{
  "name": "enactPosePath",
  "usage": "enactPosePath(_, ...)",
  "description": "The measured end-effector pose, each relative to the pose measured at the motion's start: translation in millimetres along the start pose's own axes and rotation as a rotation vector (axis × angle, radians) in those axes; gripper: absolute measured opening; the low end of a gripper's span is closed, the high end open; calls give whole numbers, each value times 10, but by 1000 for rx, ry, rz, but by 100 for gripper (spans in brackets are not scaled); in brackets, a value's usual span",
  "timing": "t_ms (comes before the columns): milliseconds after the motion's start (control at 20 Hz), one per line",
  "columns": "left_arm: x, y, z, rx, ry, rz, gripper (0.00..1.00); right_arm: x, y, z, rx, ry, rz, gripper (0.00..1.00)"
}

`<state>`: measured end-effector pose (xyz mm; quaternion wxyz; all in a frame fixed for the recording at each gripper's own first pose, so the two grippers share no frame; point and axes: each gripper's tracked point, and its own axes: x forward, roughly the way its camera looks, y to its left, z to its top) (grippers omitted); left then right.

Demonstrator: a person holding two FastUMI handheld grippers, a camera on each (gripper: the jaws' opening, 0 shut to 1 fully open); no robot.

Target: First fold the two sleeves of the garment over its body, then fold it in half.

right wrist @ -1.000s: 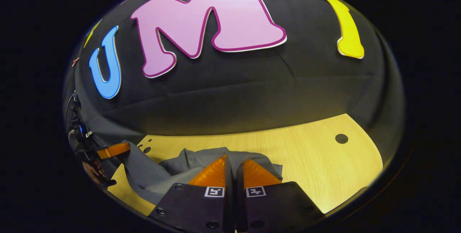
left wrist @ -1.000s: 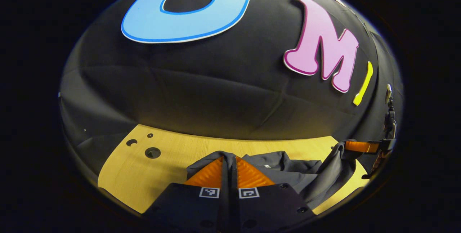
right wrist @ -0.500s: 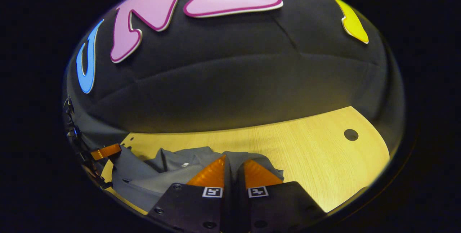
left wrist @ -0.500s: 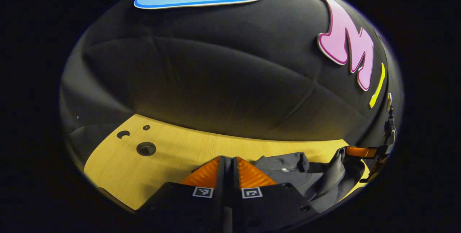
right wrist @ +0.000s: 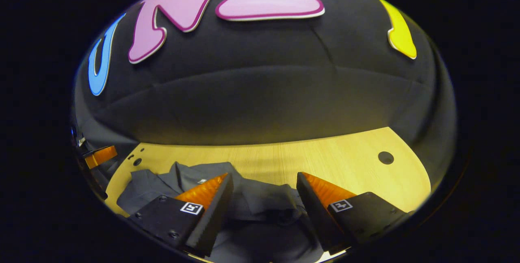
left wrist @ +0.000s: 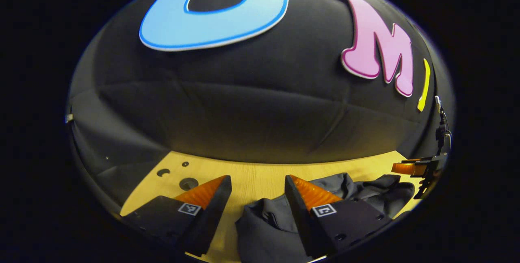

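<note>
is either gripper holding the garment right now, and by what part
Nothing is held. The left gripper and right gripper are both open, fingers spread apart above the grey garment lying on the table.

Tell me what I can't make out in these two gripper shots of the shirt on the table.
- Near part of the shirt: right gripper view, cut off by the bottom edge and covered by that gripper's own open jaws.
- Sleeves: neither view shows where they lie; the cloth is bunched and dark in the left gripper view.
- Other gripper: left gripper view, small at the right edge; jaws unreadable.
- Table front edge: out of frame.
</note>
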<state>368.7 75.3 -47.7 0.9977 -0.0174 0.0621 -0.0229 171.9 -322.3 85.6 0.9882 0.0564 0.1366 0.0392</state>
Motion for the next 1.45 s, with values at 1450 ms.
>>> enactPosePath(1450,-3458,-884,77,99,-101,-52,95,-3604,426,-275,-53,-229,-101,98)
